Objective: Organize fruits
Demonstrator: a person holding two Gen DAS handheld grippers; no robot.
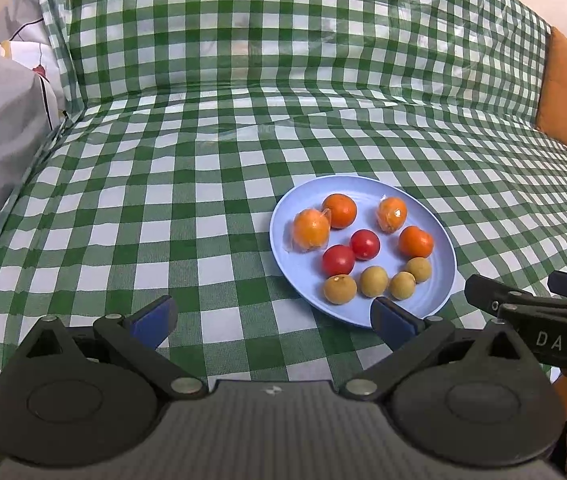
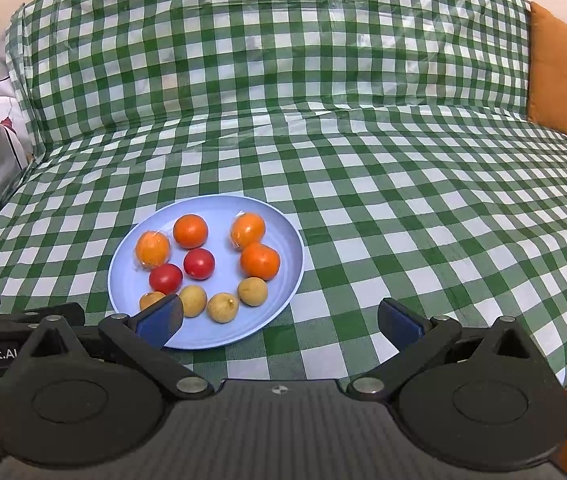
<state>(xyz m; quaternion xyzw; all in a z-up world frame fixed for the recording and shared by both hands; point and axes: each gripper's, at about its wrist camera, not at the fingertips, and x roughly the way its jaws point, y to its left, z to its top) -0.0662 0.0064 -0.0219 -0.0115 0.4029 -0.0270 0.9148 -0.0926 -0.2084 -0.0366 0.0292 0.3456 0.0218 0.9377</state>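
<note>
Ten fruits sit on the blue plate (image 1: pixel 439 296); left gripper (image 1: pixel 273 320) gapes empty just before its near rim. Right gripper (image 2: pixel 279 320), likewise wide and empty, hovers there; tomatoes (image 2: pixel 199 263) look soft—pinch gently across middles.

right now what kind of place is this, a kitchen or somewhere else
Probably a living room, not a kitchen: a green checked cloth drapes what looks like a sofa, an orange cushion sits at its end, and a blue plate holds fruit.
</note>
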